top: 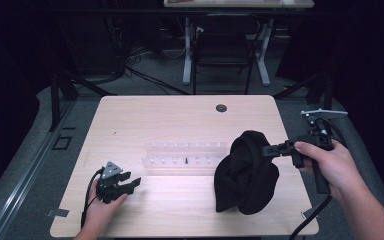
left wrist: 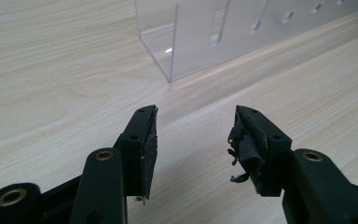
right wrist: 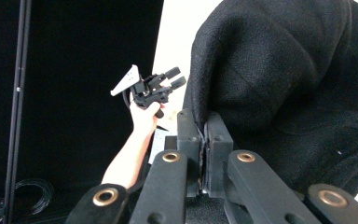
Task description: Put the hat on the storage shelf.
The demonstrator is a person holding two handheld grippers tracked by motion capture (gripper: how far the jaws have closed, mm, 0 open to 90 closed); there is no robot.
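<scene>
The right gripper [right wrist: 204,140] rises from the bottom of the right gripper view with its two black jaws pressed together, and a thin edge of the black cloth [right wrist: 279,79] is pinched between the fingers [right wrist: 188,133]. Above and to the right of the fingers the cloth swells into a big rounded bundle with soft folds — it has a coarse woven surface. Left of the fingers and farther off, the left hand [right wrist: 144,116] holds the left gripper [right wrist: 173,78]; its two jaws stand apart and nothing is between them. A grey three-cornered plate sits on that gripper. Behind it the light table [right wrist: 177,32] shows as a narrow pale strip — beyond is dark background.
</scene>
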